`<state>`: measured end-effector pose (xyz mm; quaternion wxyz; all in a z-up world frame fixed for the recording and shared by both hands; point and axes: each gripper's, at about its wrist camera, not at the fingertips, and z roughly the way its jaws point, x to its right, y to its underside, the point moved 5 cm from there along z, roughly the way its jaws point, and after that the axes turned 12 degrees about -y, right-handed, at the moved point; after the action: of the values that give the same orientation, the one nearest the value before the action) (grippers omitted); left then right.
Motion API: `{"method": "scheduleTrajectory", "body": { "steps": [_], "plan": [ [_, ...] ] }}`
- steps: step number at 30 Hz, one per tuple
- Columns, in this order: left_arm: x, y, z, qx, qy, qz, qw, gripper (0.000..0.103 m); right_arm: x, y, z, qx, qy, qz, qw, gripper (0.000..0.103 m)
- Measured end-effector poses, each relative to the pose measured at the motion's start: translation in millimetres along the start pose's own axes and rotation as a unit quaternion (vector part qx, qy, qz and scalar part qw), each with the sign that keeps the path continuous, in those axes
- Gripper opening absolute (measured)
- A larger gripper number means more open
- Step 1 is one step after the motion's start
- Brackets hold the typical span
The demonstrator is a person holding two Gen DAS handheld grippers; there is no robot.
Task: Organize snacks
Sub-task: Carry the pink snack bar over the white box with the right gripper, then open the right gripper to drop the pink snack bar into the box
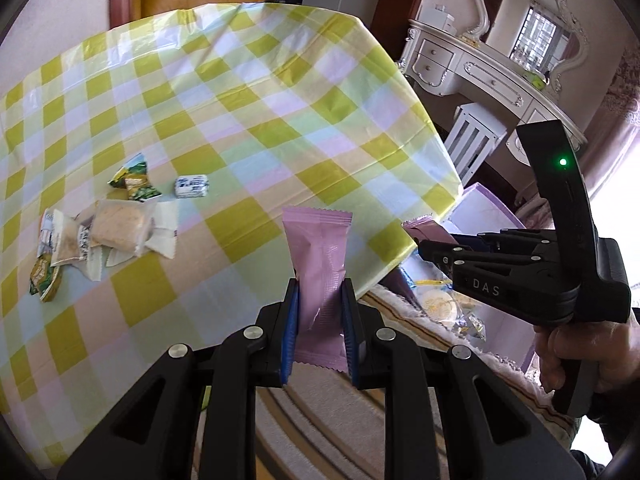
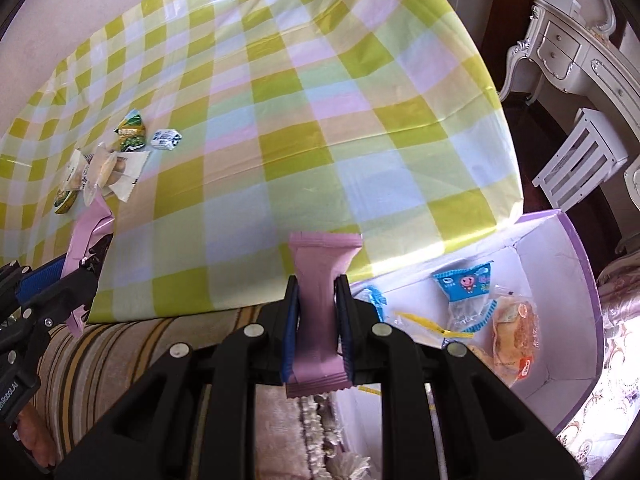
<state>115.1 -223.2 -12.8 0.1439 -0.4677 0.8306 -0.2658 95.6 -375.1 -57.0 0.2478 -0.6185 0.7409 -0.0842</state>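
A: Any readable text?
B: "DAS" on the right tongs [image 1: 420, 246] body; part of "nRobot.AI" on the left unit, cut off. Snack print too small.
A: Tongs?
B: Both angled down over the worktop [image 2: 320, 100] edge. Left tongs [image 1: 320, 312] pinching a pink wrapper [image 1: 320, 264]; right tongs pinching a second pink wrapper [image 2: 320, 304].
A: Beyond?
B: Snack pile [image 1: 104, 236] far left on the worktop. Purple-rimmed box [image 2: 576, 248] below the edge holds packets, partly hidden.
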Motion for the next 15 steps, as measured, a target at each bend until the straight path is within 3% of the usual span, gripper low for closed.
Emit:
{"method": "scheduleTrajectory", "body": {
  "steps": [6, 15],
  "plan": [
    [49.9, -7.3, 16.9, -0.017, 0.048, 0.028, 0.9983, 0.019, 48.0, 12.0, -6.3, 0.006, 0.020, 0.042, 0.999, 0.018],
    [90.9, -11.6, 46.8, -0.066, 0.112, 0.018, 0.9913, 0.019, 100.4, 28.7, -17.1, 0.028, 0.045, 0.084, 0.995, 0.018]
  ]
}}
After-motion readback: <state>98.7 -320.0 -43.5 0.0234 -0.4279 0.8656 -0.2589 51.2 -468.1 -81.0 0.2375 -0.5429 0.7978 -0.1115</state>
